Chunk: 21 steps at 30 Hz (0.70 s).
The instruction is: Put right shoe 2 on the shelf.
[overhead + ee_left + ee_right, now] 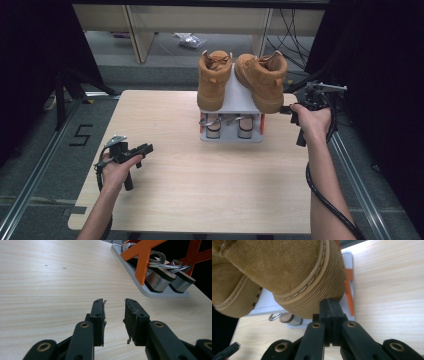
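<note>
Pushing my closed, empty right gripper (329, 305) against the right boot's (262, 80) sole at three o'clock; straightening is unfinished. Left gripper (114, 305) rests half-open, empty.

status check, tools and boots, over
Right tool shut, tip at right boot's sole. Left tool open, empty, over the table. Both boots on rack. Nothing in the way.

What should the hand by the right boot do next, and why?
Probably nudge the right boot further onto the rack's top shelf. The right gripper is shut, its tips pressed against the boot's sole edge, and that boot sits crooked with its toe hanging over the shelf's front edge, while the left boot sits straighter. A gentle push seems the likely next bit.
</note>
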### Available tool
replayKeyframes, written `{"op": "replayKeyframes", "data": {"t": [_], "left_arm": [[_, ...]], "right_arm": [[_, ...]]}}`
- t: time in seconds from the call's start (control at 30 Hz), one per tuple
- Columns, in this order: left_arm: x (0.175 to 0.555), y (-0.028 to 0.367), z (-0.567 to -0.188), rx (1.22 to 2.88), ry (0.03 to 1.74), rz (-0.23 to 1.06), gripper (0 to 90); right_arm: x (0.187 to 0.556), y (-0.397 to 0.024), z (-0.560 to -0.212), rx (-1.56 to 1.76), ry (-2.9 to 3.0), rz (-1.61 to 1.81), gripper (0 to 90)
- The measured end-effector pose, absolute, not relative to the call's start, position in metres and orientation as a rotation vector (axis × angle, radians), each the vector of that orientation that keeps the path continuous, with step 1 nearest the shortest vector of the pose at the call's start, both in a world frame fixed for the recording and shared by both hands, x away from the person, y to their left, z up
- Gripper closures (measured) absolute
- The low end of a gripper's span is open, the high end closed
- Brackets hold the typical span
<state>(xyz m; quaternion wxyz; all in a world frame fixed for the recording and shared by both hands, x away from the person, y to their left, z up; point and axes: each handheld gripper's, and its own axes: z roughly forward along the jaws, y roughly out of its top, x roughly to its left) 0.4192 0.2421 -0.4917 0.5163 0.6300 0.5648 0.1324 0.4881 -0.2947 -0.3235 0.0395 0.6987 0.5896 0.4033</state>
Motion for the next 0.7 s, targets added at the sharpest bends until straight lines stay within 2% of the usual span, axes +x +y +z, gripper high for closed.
{"op": "replayKeyframes", "data": {"t": [0.43,0.7], "left_arm": [[0.419,0.243,-0.492,1.508,1.357,0.314,68.8],[0.419,0.244,-0.492,1.504,1.357,0.318,68.8]], "right_arm": [[0.503,-0.269,-0.325,2.115,1.849,1.283,90.0],[0.502,-0.267,-0.326,2.104,1.856,1.236,90.0]]}}
